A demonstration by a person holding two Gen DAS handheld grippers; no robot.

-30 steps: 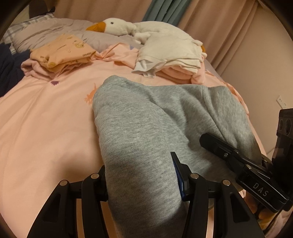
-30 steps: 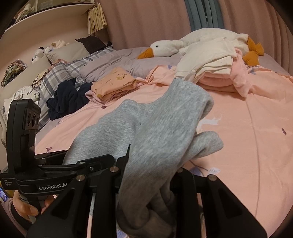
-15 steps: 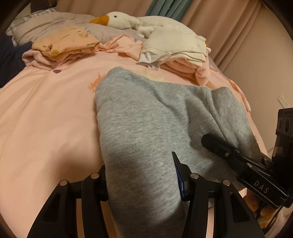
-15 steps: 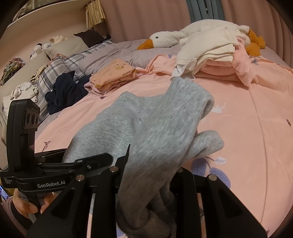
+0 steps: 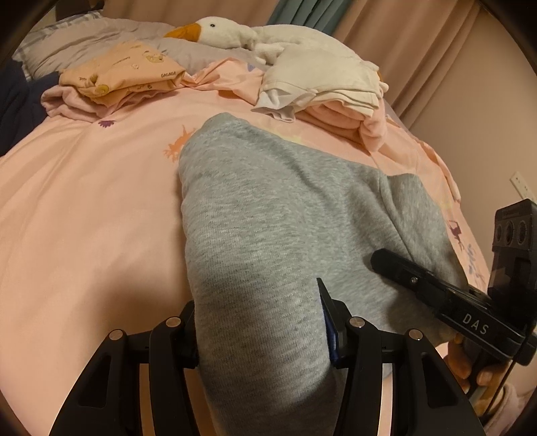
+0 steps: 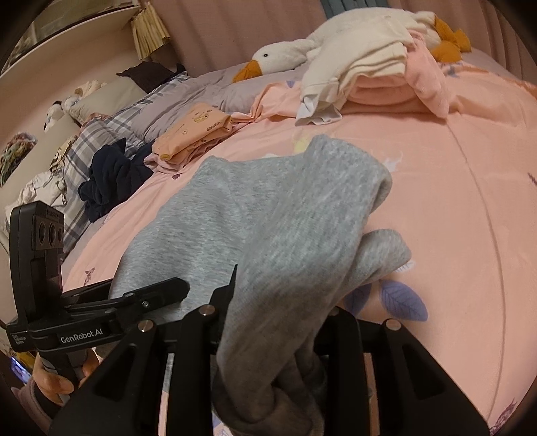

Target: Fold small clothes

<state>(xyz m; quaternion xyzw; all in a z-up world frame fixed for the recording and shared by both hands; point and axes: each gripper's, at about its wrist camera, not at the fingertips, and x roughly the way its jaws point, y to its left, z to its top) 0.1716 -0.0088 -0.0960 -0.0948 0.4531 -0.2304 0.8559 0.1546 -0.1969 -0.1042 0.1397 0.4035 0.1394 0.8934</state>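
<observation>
- Holding the gray pants [image 5: 268, 234] at the near end, we use two hand-held grippers so the cloth stays flat and spread out while it goes onto the bed [image 5: 84, 218].
- Our left hand-held gripper [image 5: 261, 332] is clenched on one thick part of the gray pants, with cloth filling the gap between its fingers.
- Our right hand-held gripper [image 6: 278, 322] has a bunch of the same gray pants between its fingers. Its jaws have just been opening a bit, so we think it is getting ready to let go.
- The far end of the gray pants lies on the pink bed, in the middle, where there is room to fold.
- Farther back sit an orange folded pile [image 5: 124, 73] and a white and pink pile [image 5: 319, 84], kept apart from our work.
- A toy goose [image 5: 228, 30] lies at the very back.
</observation>
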